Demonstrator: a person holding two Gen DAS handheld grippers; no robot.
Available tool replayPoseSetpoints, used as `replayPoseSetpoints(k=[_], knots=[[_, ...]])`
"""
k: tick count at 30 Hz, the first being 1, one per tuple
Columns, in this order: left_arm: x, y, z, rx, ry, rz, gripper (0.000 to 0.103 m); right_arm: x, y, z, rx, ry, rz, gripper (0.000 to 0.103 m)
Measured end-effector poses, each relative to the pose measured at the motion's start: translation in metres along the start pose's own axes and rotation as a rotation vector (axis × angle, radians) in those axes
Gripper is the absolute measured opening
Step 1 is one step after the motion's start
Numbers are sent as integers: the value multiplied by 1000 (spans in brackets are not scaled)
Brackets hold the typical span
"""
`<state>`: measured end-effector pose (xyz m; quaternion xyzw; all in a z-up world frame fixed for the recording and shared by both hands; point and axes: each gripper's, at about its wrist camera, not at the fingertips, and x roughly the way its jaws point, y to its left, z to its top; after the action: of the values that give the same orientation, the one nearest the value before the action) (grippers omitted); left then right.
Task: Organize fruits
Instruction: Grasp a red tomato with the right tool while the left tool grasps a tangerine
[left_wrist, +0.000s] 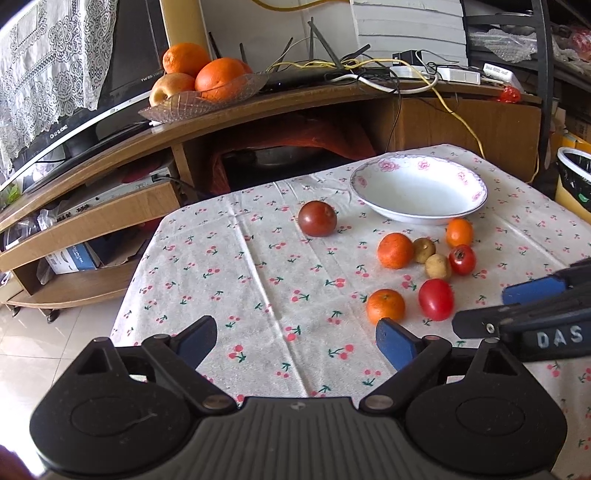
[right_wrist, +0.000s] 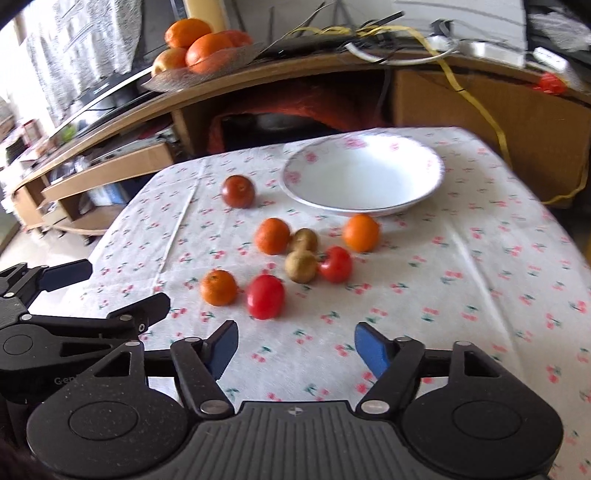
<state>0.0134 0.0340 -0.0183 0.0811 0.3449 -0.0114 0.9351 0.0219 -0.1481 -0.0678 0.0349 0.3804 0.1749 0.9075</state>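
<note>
The table had a cloth (left_wrist: 258, 266) with little cherries, and a white bowl (left_wrist: 417, 218) sat empty at the back. The fruits (right_wrist: 273, 266) lay loose in front of it. The left gripper (left_wrist: 295, 341) and right gripper (right_wrist: 295, 349) were both open, holding nothing. A bump could roll the round red tomato (right_wrist: 265, 296) away.

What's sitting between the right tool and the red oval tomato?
Nothing: only bare cherry-print tablecloth between the right tool and red oval tomato, seen in right wrist view.
</note>
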Motion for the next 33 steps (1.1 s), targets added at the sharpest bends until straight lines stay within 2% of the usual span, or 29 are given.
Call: replayPoseSetpoints(k=[3, 9, 14, 16, 22, 25, 27, 28, 30, 33], knots=[[4, 1, -3, 6, 2, -4, 100, 11, 3, 4, -8, 18, 11, 53], [9, -1, -2, 36, -3, -4, 100, 27, 6, 9, -30, 43, 29, 34], [11, -5, -2, 58, 5, -18, 100, 34, 5, 15, -38, 42, 47, 31], [12, -8, -2, 77, 8, -22, 100, 36, 5, 17, -45, 49, 60, 25], [18, -21, 7, 126, 16, -88, 99, 28, 1, 19, -55, 77, 54, 23], [26, -30, 13, 154, 23, -116, 94, 22, -6, 18, -41, 82, 43, 23], [33, -35, 16, 146, 45, -140, 77, 18, -12, 17, -31, 86, 33, 23], [36, -36, 17, 133, 61, -158, 74, 16, -15, 17, -24, 85, 30, 23], [43, -37, 18, 104, 84, -186, 59, 12, -20, 17, -12, 87, 27, 23], [49, -38, 19, 90, 98, -194, 51, 9, -23, 17, -5, 89, 26, 23]])
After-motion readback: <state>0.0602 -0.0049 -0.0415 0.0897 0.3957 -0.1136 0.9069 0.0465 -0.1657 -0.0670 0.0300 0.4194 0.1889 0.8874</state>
